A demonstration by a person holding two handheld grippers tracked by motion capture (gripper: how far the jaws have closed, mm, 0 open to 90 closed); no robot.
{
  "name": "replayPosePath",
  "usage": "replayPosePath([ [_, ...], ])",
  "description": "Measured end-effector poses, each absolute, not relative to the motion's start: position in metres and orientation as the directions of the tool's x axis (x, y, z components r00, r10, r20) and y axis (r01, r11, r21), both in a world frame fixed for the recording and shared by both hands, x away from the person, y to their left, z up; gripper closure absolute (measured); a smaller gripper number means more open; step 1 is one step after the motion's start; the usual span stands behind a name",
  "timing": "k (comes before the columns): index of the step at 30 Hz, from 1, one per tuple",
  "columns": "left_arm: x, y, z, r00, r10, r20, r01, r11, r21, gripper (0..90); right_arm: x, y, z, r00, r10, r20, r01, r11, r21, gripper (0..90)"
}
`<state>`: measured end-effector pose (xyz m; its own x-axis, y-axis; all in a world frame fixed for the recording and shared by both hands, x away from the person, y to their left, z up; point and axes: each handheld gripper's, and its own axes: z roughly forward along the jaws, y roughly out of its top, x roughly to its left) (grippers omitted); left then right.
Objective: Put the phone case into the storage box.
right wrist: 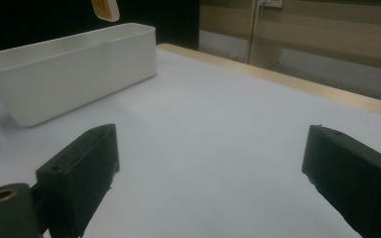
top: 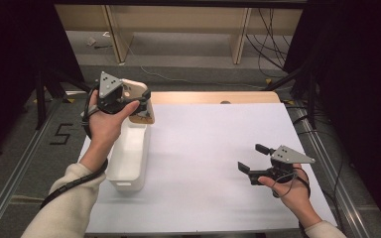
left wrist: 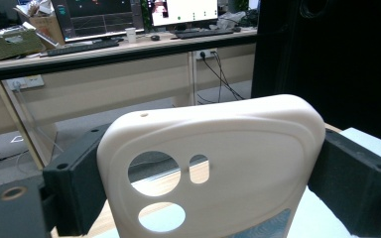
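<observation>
My left gripper (top: 143, 100) is shut on a cream phone case (top: 135, 90) with camera cut-outs, held in the air over the far end of a long white bin (top: 129, 153). In the left gripper view the phone case (left wrist: 238, 148) stands upright, with a black jaw pressing on each side of it. My right gripper (top: 253, 157) hovers low over the right part of the white table sheet (top: 203, 148). It is open with nothing between its jaws. From the right gripper (right wrist: 213, 168) view, the bin (right wrist: 69, 64) stands far off with the case's corner (right wrist: 104, 9) above it.
The bin runs along the sheet's left edge. A strip of bare wooden tabletop (top: 213, 96) shows behind the sheet. Metal rails (top: 327, 163) flank the table, with dark curtains and hanging cables (top: 270, 39) beyond.
</observation>
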<state>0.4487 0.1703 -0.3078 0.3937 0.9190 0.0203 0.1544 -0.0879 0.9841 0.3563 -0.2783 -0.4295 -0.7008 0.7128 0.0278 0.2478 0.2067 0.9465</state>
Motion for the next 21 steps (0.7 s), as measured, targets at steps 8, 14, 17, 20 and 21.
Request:
replayPosePath([
  [8, 0.452, 0.176, -0.31, 0.376, 0.926, 0.019, 0.164, -0.086, 0.983, 10.7, 0.356, -0.278, -0.43, -0.7, 0.714, 0.029, 0.248, 0.205, 0.947, 8.7],
  [14, 0.456, 0.18, -0.311, 0.363, 0.932, 0.024, 0.17, -0.092, 0.981, 10.7, 0.357, -0.278, -0.43, -0.699, 0.714, 0.031, 0.25, 0.203, 0.947, 8.7],
  [17, 0.459, 0.183, -0.311, 0.354, 0.935, 0.025, 0.172, -0.091, 0.981, 10.7, 0.357, -0.278, -0.43, -0.7, 0.714, 0.033, 0.251, 0.202, 0.947, 8.7],
  [20, 0.46, 0.184, -0.312, 0.347, 0.937, 0.029, 0.174, -0.095, 0.98, 10.7, 0.357, -0.278, -0.43, -0.7, 0.713, 0.033, 0.251, 0.203, 0.946, 8.7],
  [21, 0.461, 0.185, -0.312, 0.346, 0.938, 0.03, 0.174, -0.095, 0.98, 10.7, 0.357, -0.278, -0.43, -0.7, 0.713, 0.033, 0.251, 0.203, 0.947, 8.7],
])
